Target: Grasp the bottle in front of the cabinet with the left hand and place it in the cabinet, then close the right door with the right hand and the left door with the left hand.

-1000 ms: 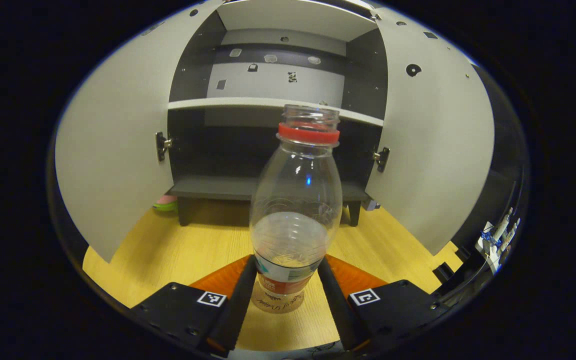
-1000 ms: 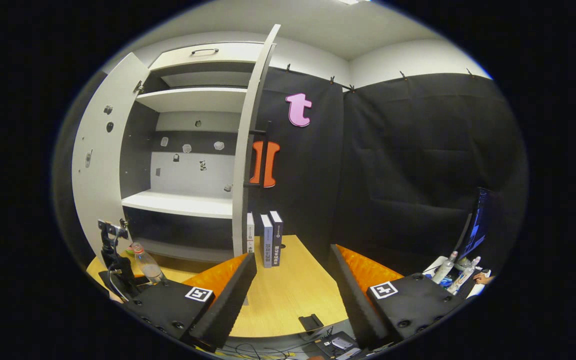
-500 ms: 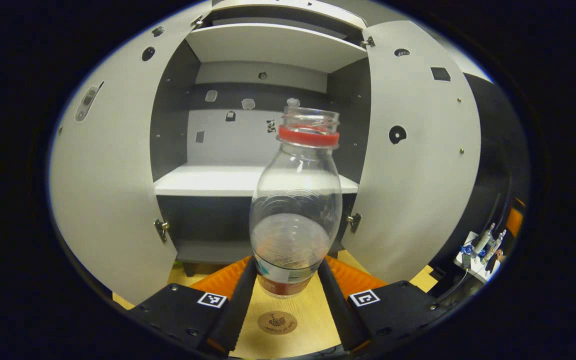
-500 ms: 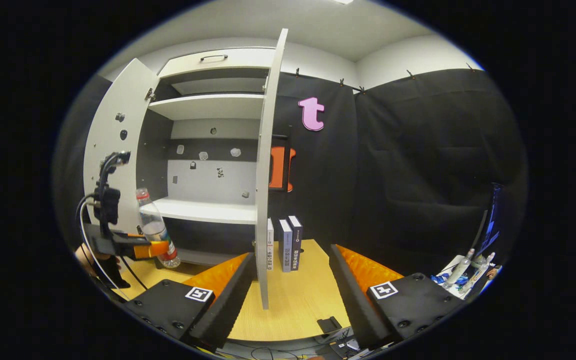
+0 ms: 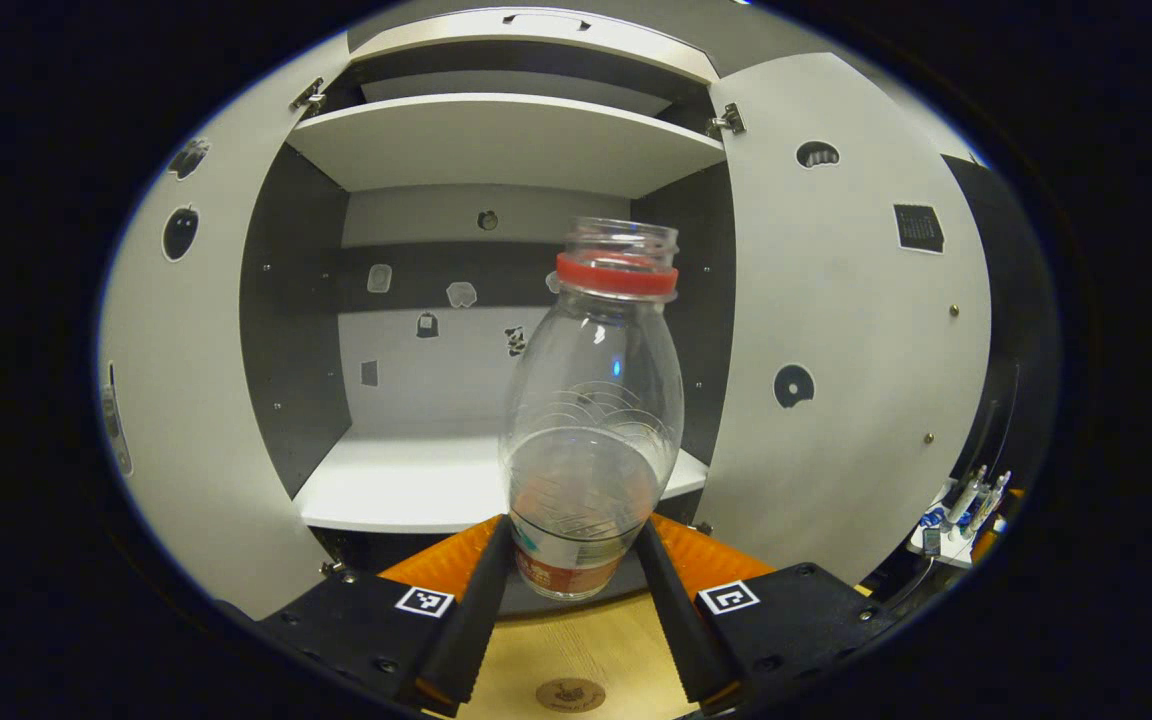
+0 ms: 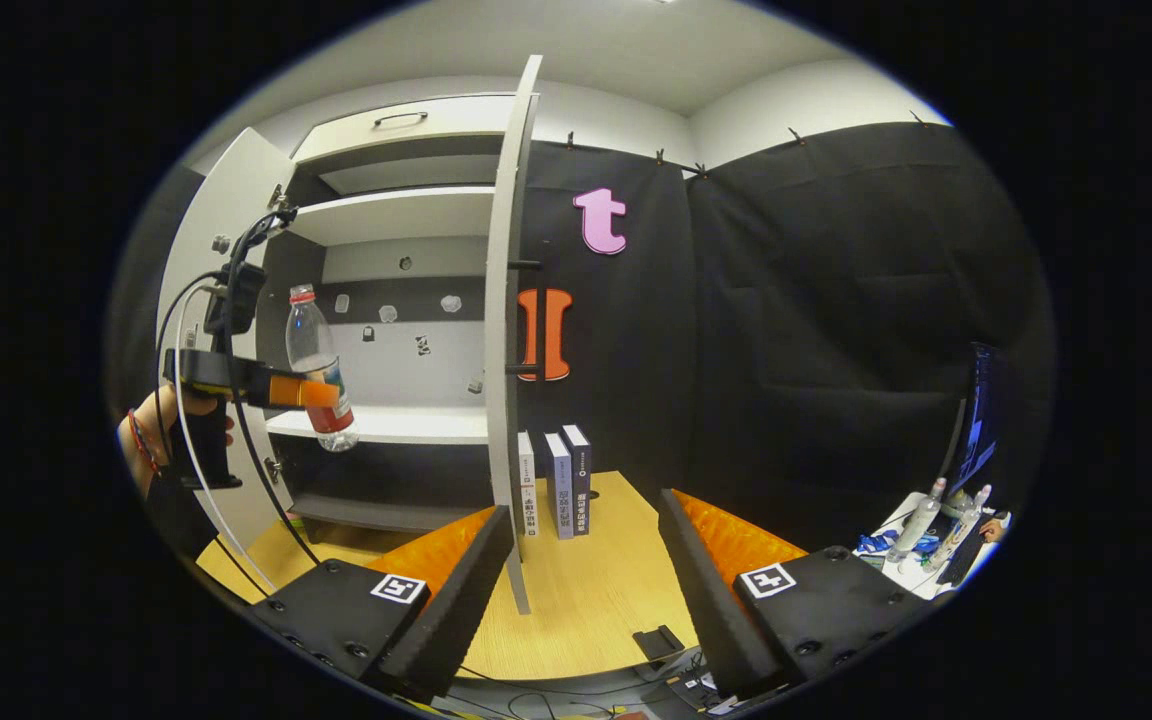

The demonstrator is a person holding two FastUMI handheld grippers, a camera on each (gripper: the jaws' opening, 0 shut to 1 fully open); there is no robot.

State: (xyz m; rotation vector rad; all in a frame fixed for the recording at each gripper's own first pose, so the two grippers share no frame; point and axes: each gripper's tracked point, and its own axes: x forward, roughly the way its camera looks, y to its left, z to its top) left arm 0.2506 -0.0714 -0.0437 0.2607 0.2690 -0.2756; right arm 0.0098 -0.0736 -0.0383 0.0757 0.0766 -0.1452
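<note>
Left of the jaws, the open left door [image 5: 196, 400] stands clear of the path. Between the jaws, the left gripper [image 5: 568, 590] is clamped low on the uncapped, part-filled bottle [image 5: 591, 430], both fingers pressing its labelled base; the bottle hangs in the air just ahead of the white middle shelf [image 5: 406, 490]. Gripped so low, it could tip or slop water from its open neck if swung in quickly, and its base could catch the shelf edge if carried too low. Right of the jaws stands the open right door [image 5: 836, 350]. The right gripper [image 6: 586, 570] is wide apart, holding nothing, with that door's edge [image 6: 506, 350] just ahead between its fingers.
</note>
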